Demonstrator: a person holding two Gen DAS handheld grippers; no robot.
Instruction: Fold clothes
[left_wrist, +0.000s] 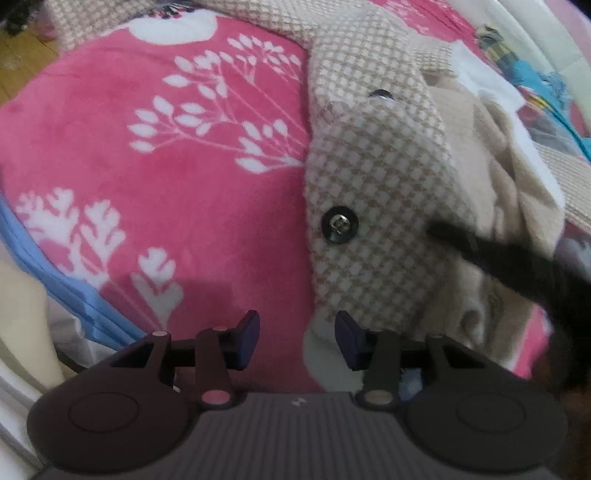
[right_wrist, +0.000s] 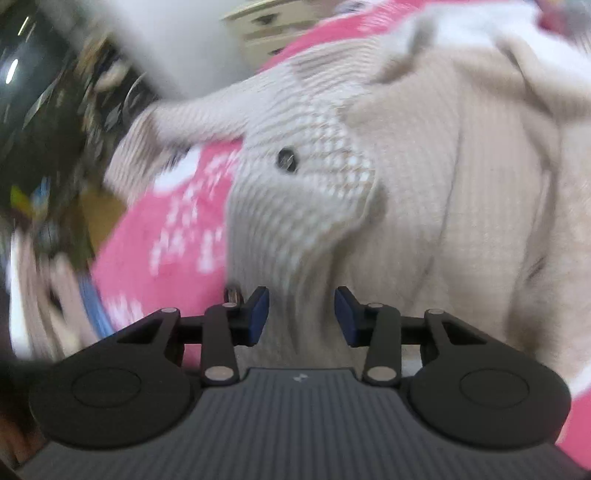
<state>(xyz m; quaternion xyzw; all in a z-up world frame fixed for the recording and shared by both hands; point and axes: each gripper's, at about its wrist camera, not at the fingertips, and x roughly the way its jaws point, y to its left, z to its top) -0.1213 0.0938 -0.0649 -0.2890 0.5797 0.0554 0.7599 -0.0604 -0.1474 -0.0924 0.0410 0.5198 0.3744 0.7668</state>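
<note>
A beige-and-white checked jacket (left_wrist: 373, 192) with black buttons (left_wrist: 339, 224) lies on a pink floral blanket (left_wrist: 155, 155). Its plain beige inner side (left_wrist: 517, 192) is bunched to the right. My left gripper (left_wrist: 297, 338) stands open over the jacket's lower front edge, and the hem sits just inside its right finger (left_wrist: 349, 341). In the blurred right wrist view, my right gripper (right_wrist: 301, 315) is open above the jacket's checked front panel (right_wrist: 295, 206), near a button (right_wrist: 287, 159). Fabric shows in the gap, and the pads do not press on it.
A dark blurred shape (left_wrist: 517, 266) crosses the jacket's right side in the left wrist view. A blue sheet edge (left_wrist: 62, 280) borders the blanket at the left. Colourful clothes (left_wrist: 532, 74) lie at the far right. Dark clutter (right_wrist: 44, 129) and pale furniture (right_wrist: 266, 26) stand beyond the bed.
</note>
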